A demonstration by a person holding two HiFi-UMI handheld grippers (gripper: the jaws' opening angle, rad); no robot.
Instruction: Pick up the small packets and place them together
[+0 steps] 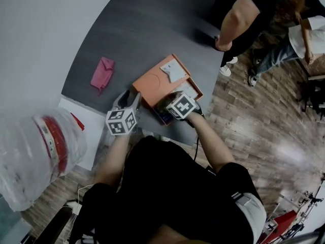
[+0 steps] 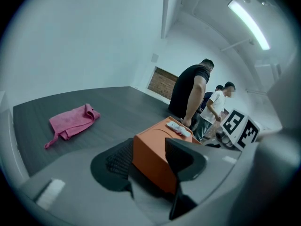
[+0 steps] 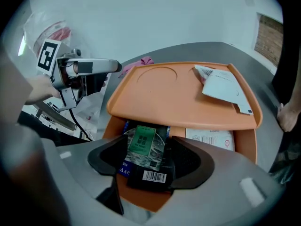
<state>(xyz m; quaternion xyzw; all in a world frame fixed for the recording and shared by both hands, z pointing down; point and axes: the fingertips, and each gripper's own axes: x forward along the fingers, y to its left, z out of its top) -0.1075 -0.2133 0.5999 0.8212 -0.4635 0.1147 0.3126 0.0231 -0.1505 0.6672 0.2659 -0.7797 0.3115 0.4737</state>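
Note:
An orange box (image 1: 156,83) stands on the dark grey table (image 1: 142,24), its lid (image 3: 183,95) lying across most of the top. White packets (image 3: 221,86) rest on the lid. My right gripper (image 3: 150,161) points down into the uncovered part of the box. Its jaws stand wide, and a dark packet with a green label (image 3: 146,154) lies between them on a blue packet (image 3: 123,167); the pads do not press it. A white labelled packet (image 3: 209,138) lies beside it. My left gripper (image 2: 150,161) is open at the box's near corner (image 2: 150,159).
A pink cloth (image 1: 102,72) lies on the table left of the box. A clear plastic bag with red contents (image 1: 40,151) fills the near left. One person (image 1: 238,14) stands at the table's far edge, with another (image 1: 304,39) behind. White paper (image 1: 84,126) covers the table's near corner.

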